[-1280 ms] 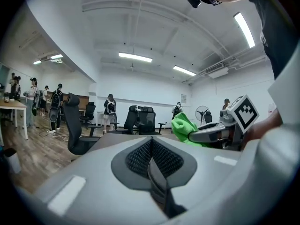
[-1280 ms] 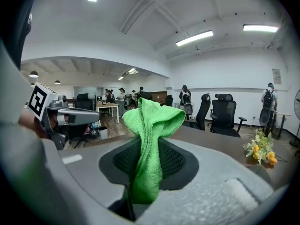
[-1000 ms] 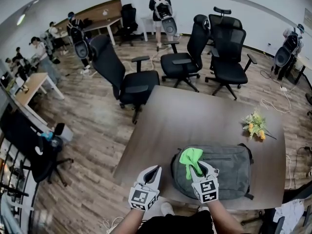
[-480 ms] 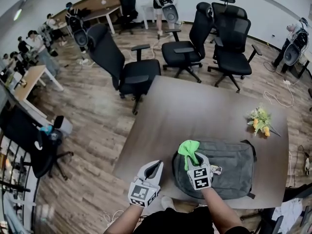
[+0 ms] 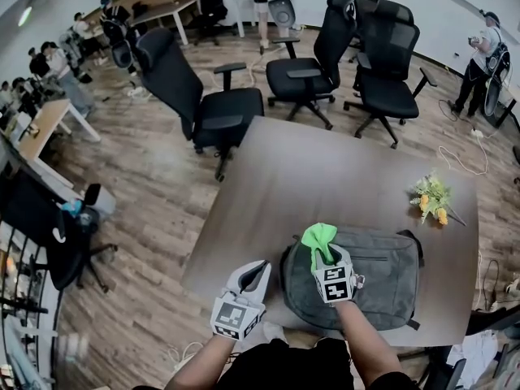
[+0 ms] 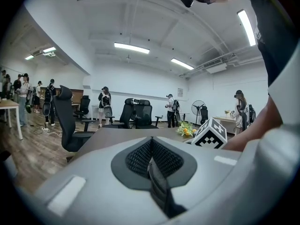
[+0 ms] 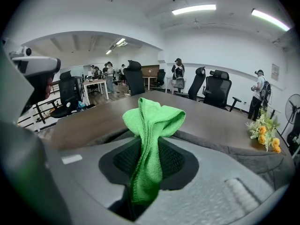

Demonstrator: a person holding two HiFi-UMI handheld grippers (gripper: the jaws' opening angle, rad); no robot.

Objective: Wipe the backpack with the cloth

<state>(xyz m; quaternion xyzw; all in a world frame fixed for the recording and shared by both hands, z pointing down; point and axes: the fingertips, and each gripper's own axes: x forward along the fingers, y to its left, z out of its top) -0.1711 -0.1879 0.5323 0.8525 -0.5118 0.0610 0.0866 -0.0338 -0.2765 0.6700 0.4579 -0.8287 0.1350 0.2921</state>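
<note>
A grey backpack lies flat near the front edge of the brown table. My right gripper is over the backpack's left part, shut on a green cloth that bunches up past the jaws. In the right gripper view the green cloth is pinched between the jaws, with the backpack just beyond. My left gripper hovers off the table's front left corner, left of the backpack, its jaws shut with nothing between them.
A bunch of yellow flowers lies on the table's right side. Black office chairs stand behind the table. Several people stand at desks farther back. The table's front edge runs just under the backpack.
My right gripper with the cloth has shifted a little up and left over the backpack. The left gripper has stayed almost in place.
</note>
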